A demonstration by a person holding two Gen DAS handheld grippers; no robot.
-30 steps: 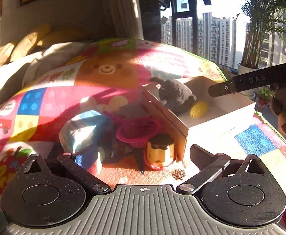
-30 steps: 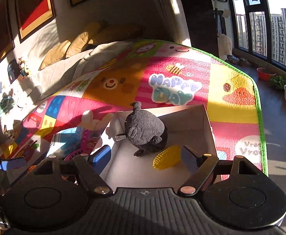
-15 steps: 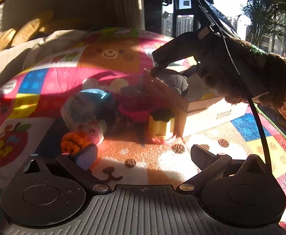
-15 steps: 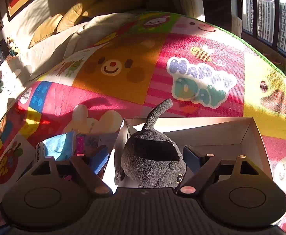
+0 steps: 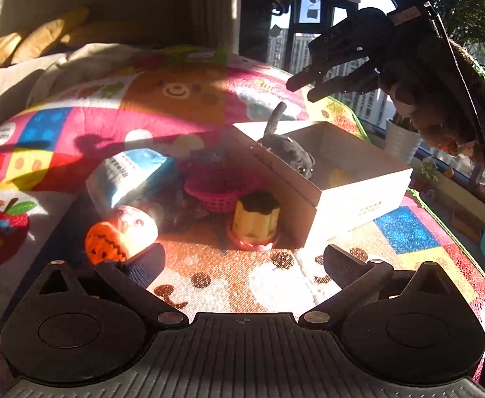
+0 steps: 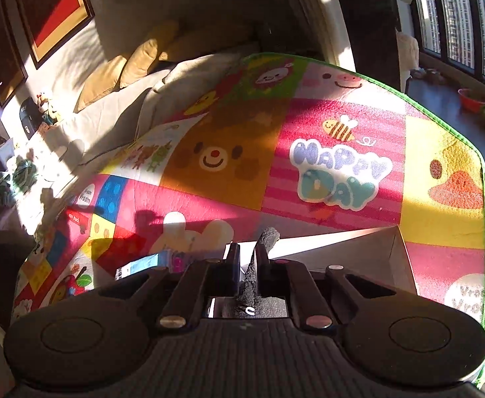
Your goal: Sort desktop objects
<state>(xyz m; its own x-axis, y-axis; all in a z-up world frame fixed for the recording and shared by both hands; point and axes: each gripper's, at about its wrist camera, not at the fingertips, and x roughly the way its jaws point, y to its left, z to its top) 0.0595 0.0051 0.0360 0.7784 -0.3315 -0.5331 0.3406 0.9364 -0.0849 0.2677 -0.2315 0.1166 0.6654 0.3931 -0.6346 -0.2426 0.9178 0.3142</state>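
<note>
Grey plush cat (image 5: 289,149) inside white cardboard box (image 5: 362,195), tail up. Beside box on mat: yellow pudding toy (image 5: 257,220), pink basket (image 5: 219,189), orange pumpkin (image 5: 106,243), blue-white pouch (image 5: 133,172).

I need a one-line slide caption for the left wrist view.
Open left hand-held gripper faces a pumpkin toy, pink basket and yellow cup beside a white box holding a grey plush toy.

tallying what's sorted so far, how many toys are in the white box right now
2: a grey plush cat at the box's near-left wall, and a yellow toy right of it. The wall may hide others.
</note>
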